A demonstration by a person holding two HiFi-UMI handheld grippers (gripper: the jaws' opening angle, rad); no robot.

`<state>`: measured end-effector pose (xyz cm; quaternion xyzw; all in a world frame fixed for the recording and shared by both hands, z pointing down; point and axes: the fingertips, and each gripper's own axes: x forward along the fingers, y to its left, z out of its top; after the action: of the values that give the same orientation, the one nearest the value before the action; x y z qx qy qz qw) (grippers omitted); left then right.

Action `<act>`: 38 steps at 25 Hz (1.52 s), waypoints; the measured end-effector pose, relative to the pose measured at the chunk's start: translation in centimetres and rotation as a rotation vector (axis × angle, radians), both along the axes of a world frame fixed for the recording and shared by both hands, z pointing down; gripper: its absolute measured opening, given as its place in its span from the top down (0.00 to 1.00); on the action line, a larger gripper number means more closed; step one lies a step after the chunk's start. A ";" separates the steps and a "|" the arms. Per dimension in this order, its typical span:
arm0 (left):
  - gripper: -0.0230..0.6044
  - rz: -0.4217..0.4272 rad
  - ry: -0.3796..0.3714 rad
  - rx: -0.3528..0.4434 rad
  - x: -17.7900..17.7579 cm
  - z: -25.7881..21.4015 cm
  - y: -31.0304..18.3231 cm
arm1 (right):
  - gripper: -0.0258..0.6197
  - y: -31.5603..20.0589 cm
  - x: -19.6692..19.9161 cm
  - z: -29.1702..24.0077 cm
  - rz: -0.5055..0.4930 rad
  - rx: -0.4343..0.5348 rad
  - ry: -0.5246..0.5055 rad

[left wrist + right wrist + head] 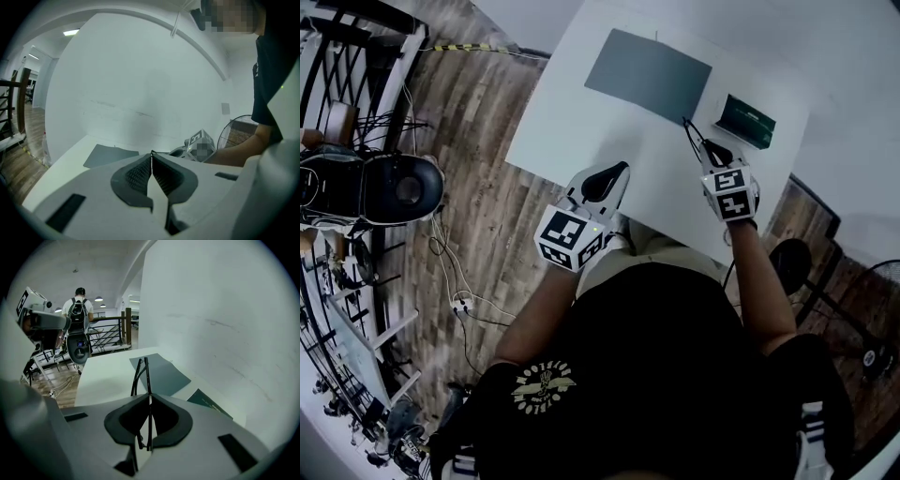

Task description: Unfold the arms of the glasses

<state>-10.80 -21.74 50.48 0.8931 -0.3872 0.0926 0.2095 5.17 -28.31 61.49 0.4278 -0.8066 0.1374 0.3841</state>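
None unfolded yet: pinching folded glasses (147, 376) in right gripper (150, 398) jaws above the desk (562, 122), pressing empty left gripper (152, 158) jaws together.

You are working in an open-plan office or lab space, indicated by a white table (572, 112), wood-plank floor (478, 112), trailing cables (459, 300), black railing (110, 331) and ceiling lights (98, 299).

Can't make out lenses of glasses (146, 376); lower end buried between right fingers (125, 420). Can't identify thin dark line (164, 153) past tips of left fingers (136, 176): too small.
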 end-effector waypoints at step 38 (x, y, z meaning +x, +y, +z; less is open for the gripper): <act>0.80 0.331 -0.091 -0.064 7.6 -0.5 7.8 | 0.93 8.9 -7.8 -17.2 -0.011 0.092 -0.572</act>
<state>-3.25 -13.93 49.97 0.9323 -0.2409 0.1786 0.2022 -2.59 -19.46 44.32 0.3843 -0.8898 0.2137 0.1220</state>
